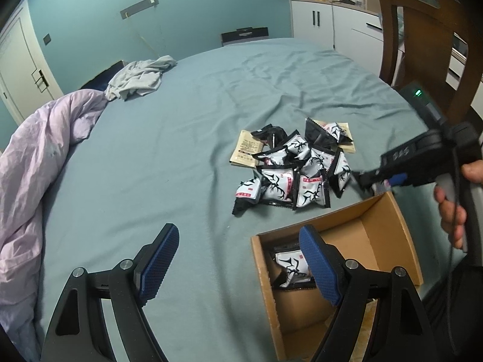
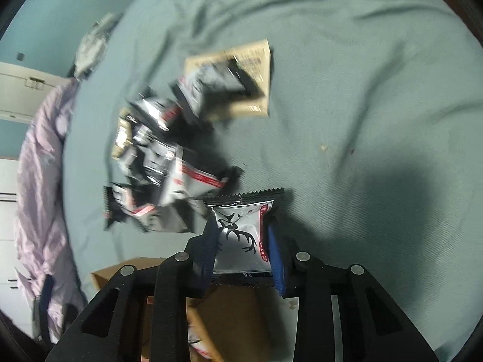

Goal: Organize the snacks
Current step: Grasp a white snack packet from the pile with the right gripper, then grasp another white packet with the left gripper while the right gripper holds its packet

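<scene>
A pile of black-and-white snack packets [image 1: 294,166] with antler prints lies on the teal bed sheet, with tan packets [image 1: 245,152] under it. A cardboard box [image 1: 389,211] sits in front of the pile and holds a snack packet [image 1: 291,267]. My left gripper [image 1: 238,267] is open and empty, hovering over the box's left edge. My right gripper [image 2: 243,242] is shut on a snack packet [image 2: 240,235] beside the blurred pile [image 2: 163,157], above the box [image 2: 132,267]. It also shows in the left wrist view [image 1: 368,178] at the pile's right side.
A crumpled lilac duvet [image 1: 39,163] lies along the bed's left side, with a grey garment [image 1: 139,77] behind it. A wooden chair [image 1: 422,36] stands at the right, white cabinets [image 1: 326,21] behind.
</scene>
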The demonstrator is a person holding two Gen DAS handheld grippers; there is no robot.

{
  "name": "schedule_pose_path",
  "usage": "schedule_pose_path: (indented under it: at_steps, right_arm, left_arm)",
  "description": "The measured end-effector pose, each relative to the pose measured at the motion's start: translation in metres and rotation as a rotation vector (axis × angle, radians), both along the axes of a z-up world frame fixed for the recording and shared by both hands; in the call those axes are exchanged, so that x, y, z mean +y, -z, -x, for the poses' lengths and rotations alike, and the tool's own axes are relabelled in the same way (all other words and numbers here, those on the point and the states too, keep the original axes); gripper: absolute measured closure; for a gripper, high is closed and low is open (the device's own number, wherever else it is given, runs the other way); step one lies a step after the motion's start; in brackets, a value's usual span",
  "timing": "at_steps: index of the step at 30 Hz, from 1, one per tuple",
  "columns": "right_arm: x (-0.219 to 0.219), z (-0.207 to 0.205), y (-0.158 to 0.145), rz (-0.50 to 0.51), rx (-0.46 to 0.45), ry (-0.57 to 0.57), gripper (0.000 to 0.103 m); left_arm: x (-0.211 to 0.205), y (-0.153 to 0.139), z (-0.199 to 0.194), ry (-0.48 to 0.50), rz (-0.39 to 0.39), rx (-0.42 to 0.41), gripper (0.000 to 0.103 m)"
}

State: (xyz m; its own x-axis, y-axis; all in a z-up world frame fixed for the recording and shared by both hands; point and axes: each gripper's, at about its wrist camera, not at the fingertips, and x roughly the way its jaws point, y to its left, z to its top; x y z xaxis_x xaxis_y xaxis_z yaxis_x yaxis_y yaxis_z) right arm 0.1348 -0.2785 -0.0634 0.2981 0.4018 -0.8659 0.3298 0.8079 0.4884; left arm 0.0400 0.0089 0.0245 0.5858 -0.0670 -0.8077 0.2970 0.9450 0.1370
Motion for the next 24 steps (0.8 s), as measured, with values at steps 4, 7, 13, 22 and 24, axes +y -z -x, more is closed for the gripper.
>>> schedule_pose_path:
  at_steps: [4,7,13,22,24]
  right_arm:
    - [-0.009,0.016,-0.021,0.006,-0.081,0.068,0.074]
    - [-0.014,0.024,-0.026,0.038,-0.102,0.117,0.074]
    - [-0.02,0.028,-0.032,0.058,-0.117,0.158,0.074]
    - [-0.007,0.018,-0.03,0.089,-0.14,0.096,0.074]
    - [-0.007,0.014,-0.027,0.09,-0.131,0.094,0.074]
  left_arm:
    - [0.002,-0.004,-0.008,0.003,0.006,-0.004,0.02]
    - [0.005,-0.006,-0.019,-0.017,0.016,-0.006,0.02]
    - [0.014,-0.002,-0.051,-0.07,0.049,0.0,0.02]
    - [-0.002,0.052,-0.108,0.012,0.053,0.193,0.02]
    - [-0.007,0.067,-0.118,0.03,0.056,0.246,0.02]
